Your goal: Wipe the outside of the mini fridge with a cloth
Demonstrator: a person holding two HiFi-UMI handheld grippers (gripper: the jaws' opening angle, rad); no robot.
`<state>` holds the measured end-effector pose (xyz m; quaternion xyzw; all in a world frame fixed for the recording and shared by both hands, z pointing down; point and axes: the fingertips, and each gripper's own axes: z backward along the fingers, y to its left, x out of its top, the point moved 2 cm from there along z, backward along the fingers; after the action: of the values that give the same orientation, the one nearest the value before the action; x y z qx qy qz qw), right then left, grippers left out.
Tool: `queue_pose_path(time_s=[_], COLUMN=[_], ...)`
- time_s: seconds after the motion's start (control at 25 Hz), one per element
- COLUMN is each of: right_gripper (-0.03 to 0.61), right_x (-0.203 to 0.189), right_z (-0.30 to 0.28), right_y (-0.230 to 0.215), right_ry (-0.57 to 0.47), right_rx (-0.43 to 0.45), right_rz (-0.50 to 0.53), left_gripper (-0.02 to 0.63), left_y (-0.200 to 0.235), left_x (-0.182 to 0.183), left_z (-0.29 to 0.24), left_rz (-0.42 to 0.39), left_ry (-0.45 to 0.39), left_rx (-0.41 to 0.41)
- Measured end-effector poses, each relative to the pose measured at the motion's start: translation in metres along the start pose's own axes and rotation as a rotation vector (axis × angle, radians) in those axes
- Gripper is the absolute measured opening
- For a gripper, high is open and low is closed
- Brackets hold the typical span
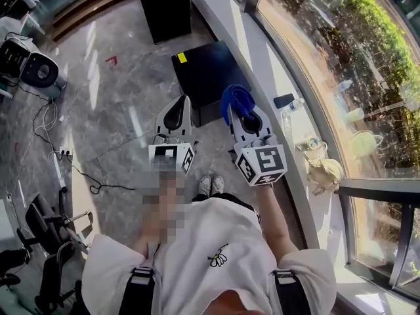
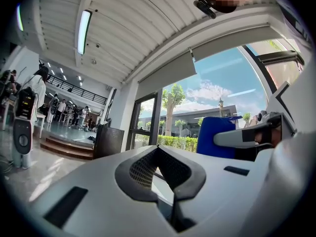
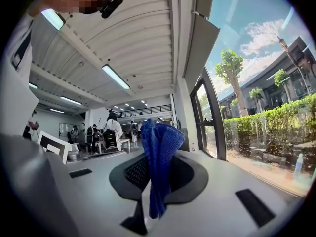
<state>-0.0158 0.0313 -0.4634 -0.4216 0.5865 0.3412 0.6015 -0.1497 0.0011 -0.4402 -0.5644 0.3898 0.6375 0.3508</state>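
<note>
Grippers two: left gripper [image 2: 157, 151] jaws together; right gripper [image 3: 148, 168] jaws clamped on one cloth [image 3: 160, 149]; one mini fridge [image 1: 207, 71].

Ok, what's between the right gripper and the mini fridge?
Only the blue cloth, clamped in the right gripper and sticking out toward the black mini fridge on the floor. The head view shows nothing else between them.

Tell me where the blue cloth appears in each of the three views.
Head view: blue cloth at centre, in the right gripper.
Left gripper view: the cloth right of centre.
Right gripper view: the cloth at centre, between the jaws.
Shared landmark: hedge outside the window.
</note>
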Motion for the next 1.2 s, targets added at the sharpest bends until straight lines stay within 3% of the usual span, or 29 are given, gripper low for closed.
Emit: queue_pose_path(time_s=[0.24,0.44,0.64,0.8,1.04,1.2], right_gripper=[0.064,0.064,0.064,0.064,0.064,0.064], right_x=[-0.018,-0.076,-0.205,-0.323,-0.484,-0.55], right_z=[-0.013,-0.036,-0.064,-0.087,-0.117,-0.127], right_y=[-0.021,-0.051,-0.071,-0.089,-0.111,-0.109], right_ry=[0.028,-0.012,-0.009,-0.058,-0.139,-0.157], right_rx=[0.038,0.056,0.088,0.143,0.214,0.248], right_rz=[-0.075,-0.097,-0.125,-0.1,-0.095,-0.082], left_gripper=[0.005,0.005,0.005,0.005,0.005,0.005], left_y=[0.004,0.012,0.045,0.077,0.096,0.102], left_x=[-0.017,-0.075,-0.209,-0.333,-0.482,-0.556], left_z=[-0.017,-0.038,-0.039,-0.044,-0.057,-0.047], left_rz=[-0.02,-0.084,-0.102,-0.065,-0.071,-0.074], left_ry=[0.027,0.006,0.029,-0.015,-0.102,-0.099], left_rx=[0.035,0.027,0.099,0.142,0.105,0.097])
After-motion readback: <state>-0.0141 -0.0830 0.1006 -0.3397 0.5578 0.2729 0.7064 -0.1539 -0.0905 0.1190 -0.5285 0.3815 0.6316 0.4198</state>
